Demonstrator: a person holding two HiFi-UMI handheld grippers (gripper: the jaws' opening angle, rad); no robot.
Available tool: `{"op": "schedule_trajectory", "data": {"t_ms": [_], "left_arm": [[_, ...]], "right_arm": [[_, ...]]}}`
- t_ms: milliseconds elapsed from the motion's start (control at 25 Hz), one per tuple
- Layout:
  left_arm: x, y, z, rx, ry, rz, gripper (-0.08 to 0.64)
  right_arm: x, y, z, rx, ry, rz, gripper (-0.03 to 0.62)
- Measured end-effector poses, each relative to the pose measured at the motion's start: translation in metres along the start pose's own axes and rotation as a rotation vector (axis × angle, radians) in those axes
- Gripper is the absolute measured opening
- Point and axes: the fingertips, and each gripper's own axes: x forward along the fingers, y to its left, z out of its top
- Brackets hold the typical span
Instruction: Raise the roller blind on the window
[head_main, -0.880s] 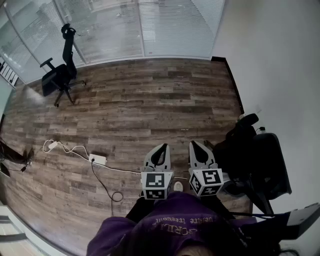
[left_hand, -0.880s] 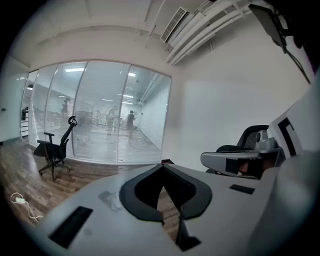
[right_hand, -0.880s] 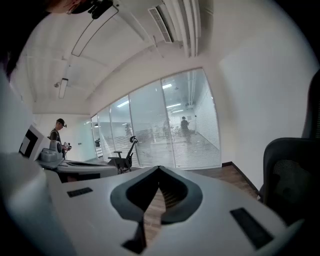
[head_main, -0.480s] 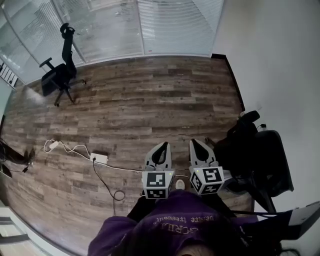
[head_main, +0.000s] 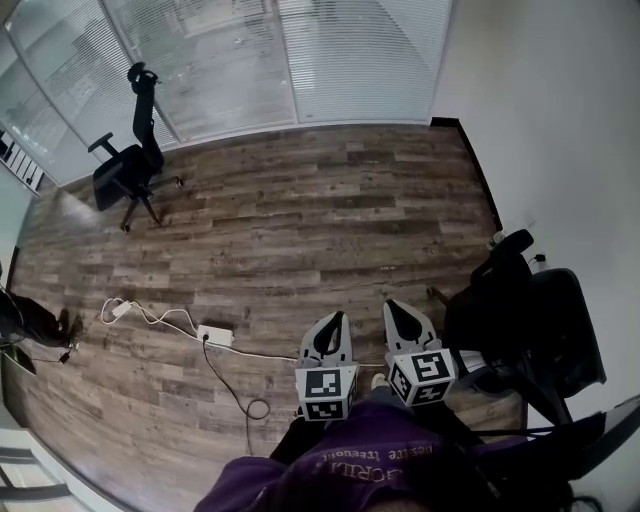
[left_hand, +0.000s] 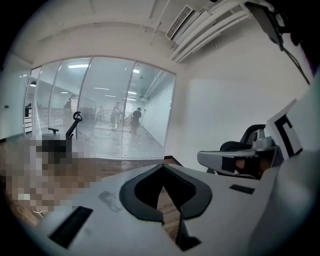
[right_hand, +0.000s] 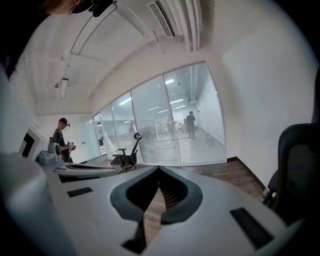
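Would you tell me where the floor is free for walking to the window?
The wooden floor is bare between the office chair at left and the white wall at right, right up to the blinds. Clutter: the power strip and its cable lower left, the black chair lower right.

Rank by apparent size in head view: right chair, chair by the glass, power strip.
1. Right chair, largest, though being nearest the camera inflates it.
2. Chair by the glass.
3. Power strip, clearly smallest.
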Motion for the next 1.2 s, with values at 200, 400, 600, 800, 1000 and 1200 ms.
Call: {"op": "schedule_trajectory", "data": {"t_ms": [200, 400, 600, 800, 1000, 1200], "left_arm": [[-0.002, 0.020, -0.018, -0.013, 0.020, 0.006, 0.000], [0.016, 0.024, -0.015, -0.025, 0.022, -0.013, 0.000], [0.051, 0.057, -0.003, -0.047, 0.025, 0.013, 0.000], [0.126, 0.076, 0.027, -0.014, 0.050, -0.012, 0.000], [0.211, 0.094, 0.082, 0.016, 0.022, -0.015, 0.000], [0.272, 0.112, 0.118, 0.009, 0.001, 0.016, 0.000]], "right_arm": [[0.008, 0.024, -0.018, -0.012, 0.025, 0.014, -0.002], [0.027, 0.011, -0.011, -0.019, 0.027, -0.012, -0.002], [0.079, 0.004, 0.005, -0.031, 0.026, 0.001, -0.002], [0.147, -0.029, 0.038, -0.034, 0.019, 0.009, -0.002], [0.212, -0.083, 0.081, -0.041, 0.006, 0.012, -0.002], [0.262, -0.131, 0.115, -0.054, -0.012, -0.011, -0.002]]}}
